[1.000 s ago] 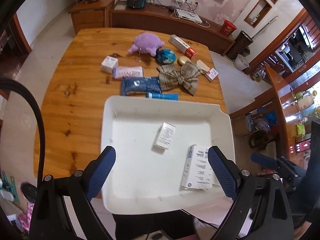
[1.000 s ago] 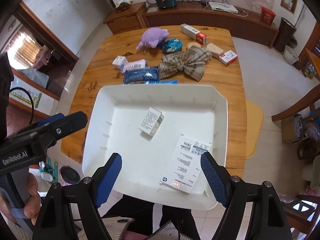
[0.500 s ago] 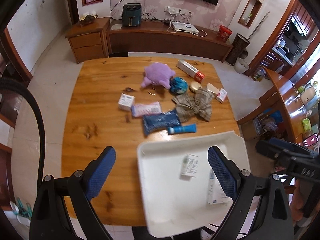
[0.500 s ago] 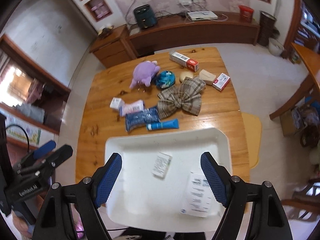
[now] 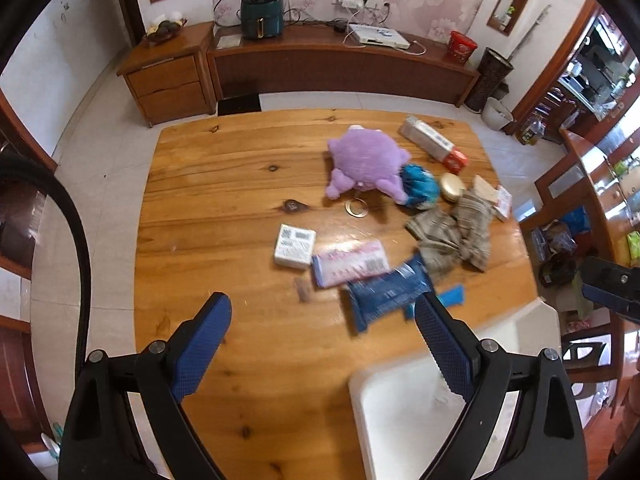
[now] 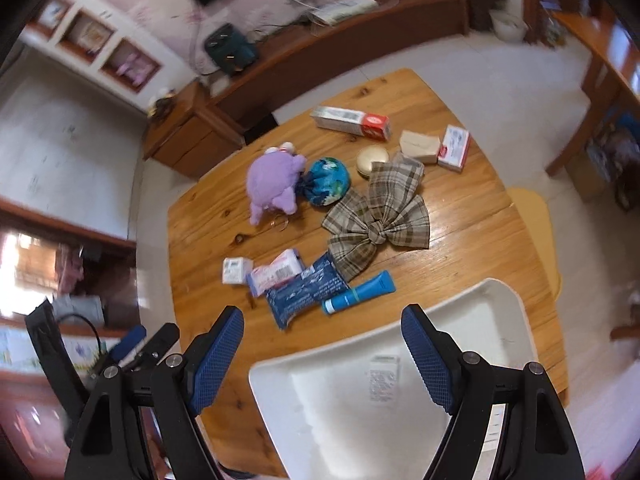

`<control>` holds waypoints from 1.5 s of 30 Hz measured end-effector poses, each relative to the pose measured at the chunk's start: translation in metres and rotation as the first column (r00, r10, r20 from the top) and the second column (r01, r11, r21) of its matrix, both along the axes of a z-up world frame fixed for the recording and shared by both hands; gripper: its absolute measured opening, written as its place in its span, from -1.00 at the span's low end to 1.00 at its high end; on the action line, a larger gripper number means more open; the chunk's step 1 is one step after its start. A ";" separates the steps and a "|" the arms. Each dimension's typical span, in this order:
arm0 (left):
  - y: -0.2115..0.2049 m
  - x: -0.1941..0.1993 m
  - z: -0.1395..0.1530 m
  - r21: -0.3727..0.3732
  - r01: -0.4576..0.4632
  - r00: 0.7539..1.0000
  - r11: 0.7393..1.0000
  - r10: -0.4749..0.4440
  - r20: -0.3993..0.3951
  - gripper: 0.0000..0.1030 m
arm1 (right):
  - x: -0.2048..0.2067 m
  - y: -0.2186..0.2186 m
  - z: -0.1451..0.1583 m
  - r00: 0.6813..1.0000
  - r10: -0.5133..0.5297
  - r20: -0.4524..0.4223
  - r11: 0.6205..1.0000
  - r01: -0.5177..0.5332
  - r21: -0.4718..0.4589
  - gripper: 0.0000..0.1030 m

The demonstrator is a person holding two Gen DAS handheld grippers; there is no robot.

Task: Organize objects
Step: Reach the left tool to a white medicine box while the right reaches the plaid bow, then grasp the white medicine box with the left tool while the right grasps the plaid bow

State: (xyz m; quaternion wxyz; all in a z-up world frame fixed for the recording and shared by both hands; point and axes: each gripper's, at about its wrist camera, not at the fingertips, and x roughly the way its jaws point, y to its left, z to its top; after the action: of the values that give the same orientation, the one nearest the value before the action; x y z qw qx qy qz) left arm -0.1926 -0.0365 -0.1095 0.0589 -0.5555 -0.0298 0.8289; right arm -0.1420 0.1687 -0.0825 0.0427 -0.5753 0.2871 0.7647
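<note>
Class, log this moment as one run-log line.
left gripper: open, empty | right gripper: open, empty | white tray: holds box | blue tube: on table

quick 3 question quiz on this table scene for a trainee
1. True or false: the left gripper is holding the plaid bow.
2. What lies nearest the white tray: A) the purple plush toy, B) the blue tube, C) the toothpaste box?
3. Fill in: the right gripper hovers open above the ____.

Key: 1 false, both grippers are open and empty; 2 B; 3 tray.
</note>
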 end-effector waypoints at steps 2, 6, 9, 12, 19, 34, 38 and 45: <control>-0.005 -0.016 -0.017 0.009 -0.011 1.000 1.000 0.011 0.011 0.83 | -0.016 0.007 -0.021 0.997 -0.060 0.041 0.998 0.062 -0.027 0.59; -0.012 -0.045 -0.051 0.040 -0.017 0.998 0.999 0.015 0.057 0.82 | -0.038 0.021 -0.064 0.979 -0.166 0.114 0.977 0.179 -0.117 0.40; -0.015 -0.062 -0.072 0.056 -0.018 0.996 0.998 0.014 0.084 0.81 | -0.054 0.029 -0.096 0.963 -0.219 0.156 0.957 0.243 -0.158 0.28; -0.017 -0.076 -0.089 0.071 -0.017 0.995 0.997 0.010 0.101 0.81 | -0.066 0.031 -0.124 0.945 -0.252 0.209 0.948 0.285 -0.142 0.28; -0.020 -0.095 -0.117 0.078 -0.021 0.989 0.997 0.010 0.145 0.81 | -0.071 0.035 -0.159 0.913 -0.309 0.268 0.928 0.351 -0.125 0.28; -0.028 -0.094 -0.140 0.010 -0.025 0.983 1.000 0.022 0.183 0.69 | -0.090 0.033 -0.182 0.902 -0.329 0.280 0.929 0.362 -0.075 0.28; -0.028 -0.089 -0.142 -0.005 0.001 0.982 1.000 0.000 0.189 0.57 | -0.092 0.031 -0.186 0.900 -0.320 0.296 0.937 0.348 -0.043 0.28; -0.029 -0.078 -0.144 -0.038 0.032 0.981 0.999 -0.025 0.194 0.21 | -0.099 0.020 -0.184 0.911 -0.288 0.294 0.957 0.288 0.044 0.15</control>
State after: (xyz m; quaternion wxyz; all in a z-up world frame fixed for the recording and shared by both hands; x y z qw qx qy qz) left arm -0.2709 -0.0654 -0.2532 0.0563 -0.6348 -0.0106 0.7706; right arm -0.2410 0.1884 -0.2666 0.1975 -0.6351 0.3592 0.6547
